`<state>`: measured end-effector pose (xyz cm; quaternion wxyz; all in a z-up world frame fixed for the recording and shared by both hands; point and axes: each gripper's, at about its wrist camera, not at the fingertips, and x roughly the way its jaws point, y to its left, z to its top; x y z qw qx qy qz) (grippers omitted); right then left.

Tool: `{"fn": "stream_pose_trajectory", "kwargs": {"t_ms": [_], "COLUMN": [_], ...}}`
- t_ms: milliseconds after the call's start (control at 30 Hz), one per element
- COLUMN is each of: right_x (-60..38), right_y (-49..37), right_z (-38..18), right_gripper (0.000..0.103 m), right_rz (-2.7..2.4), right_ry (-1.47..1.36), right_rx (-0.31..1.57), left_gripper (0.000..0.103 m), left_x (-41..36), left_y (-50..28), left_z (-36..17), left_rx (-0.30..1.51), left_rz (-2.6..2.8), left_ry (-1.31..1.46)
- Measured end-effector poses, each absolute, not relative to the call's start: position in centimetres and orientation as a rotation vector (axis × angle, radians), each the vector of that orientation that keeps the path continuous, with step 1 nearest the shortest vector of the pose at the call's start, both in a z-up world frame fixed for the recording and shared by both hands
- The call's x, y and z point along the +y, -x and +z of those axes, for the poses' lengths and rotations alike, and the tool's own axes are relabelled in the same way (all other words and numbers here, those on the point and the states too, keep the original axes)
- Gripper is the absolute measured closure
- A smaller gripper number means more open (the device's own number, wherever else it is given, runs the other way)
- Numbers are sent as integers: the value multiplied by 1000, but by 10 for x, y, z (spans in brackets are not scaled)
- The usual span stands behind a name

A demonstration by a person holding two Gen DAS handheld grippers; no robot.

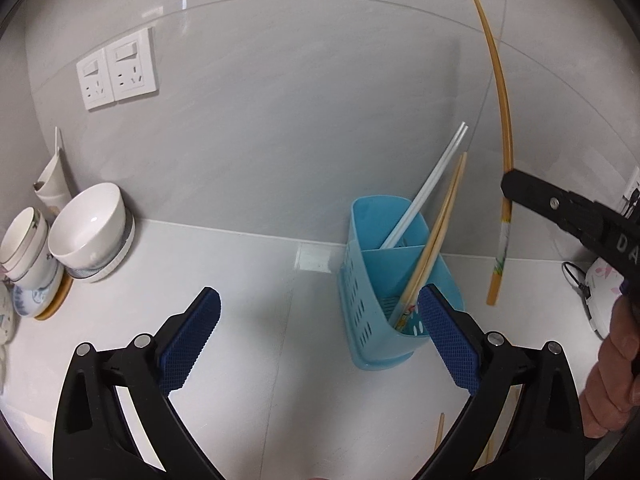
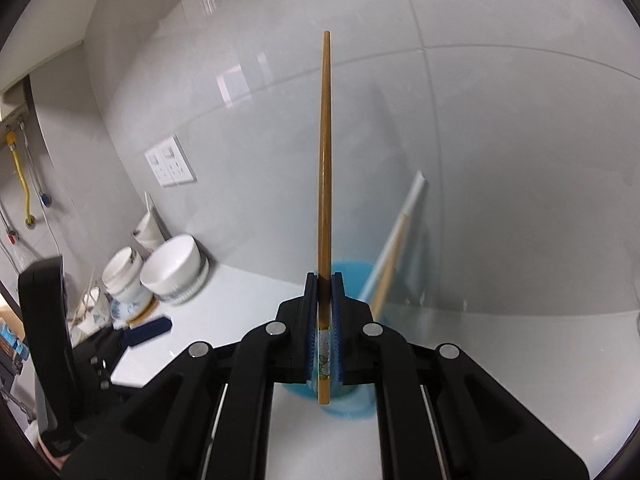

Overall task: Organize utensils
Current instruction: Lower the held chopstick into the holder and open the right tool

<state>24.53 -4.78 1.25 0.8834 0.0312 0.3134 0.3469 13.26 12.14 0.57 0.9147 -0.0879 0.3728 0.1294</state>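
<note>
Right gripper (image 2: 325,344) clamps a long brown bamboo chopstick (image 2: 324,200) upright at frame centre, above the blue perforated plastic utensil holder (image 1: 372,292). Left gripper (image 1: 320,336) gapes empty. Risk: off-centre descent strikes the divider, pivoting the stick loose.

bamboo chopstick (image 2: 325,152) upright – blue holder (image 1: 362,280) holds four chopsticks (image 1: 430,216)

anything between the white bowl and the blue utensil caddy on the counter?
No. In the left wrist view, only bare white counter lies between the white bowl and the blue caddy.
</note>
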Motion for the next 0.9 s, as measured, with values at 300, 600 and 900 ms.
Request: {"fn": "stream_pose_trajectory", "kwargs": {"t_ms": [300,600,900], "right_x": [-27,-18,-15], "right_y": [-256,-252,-252], "right_z": [-24,-62,-83], "right_gripper": [97,97,96], "right_rz": [658,611,596], "right_ry": [-76,-22,12], "right_rx": [641,675,718], "left_gripper": [6,6,6], "left_x": [139,146,148], "left_y": [-129,-131,-135], "left_z": [0,-9,-16], "left_rx": [782,804,821], "left_rz": [300,305,299], "left_ry": [209,200,188]}}
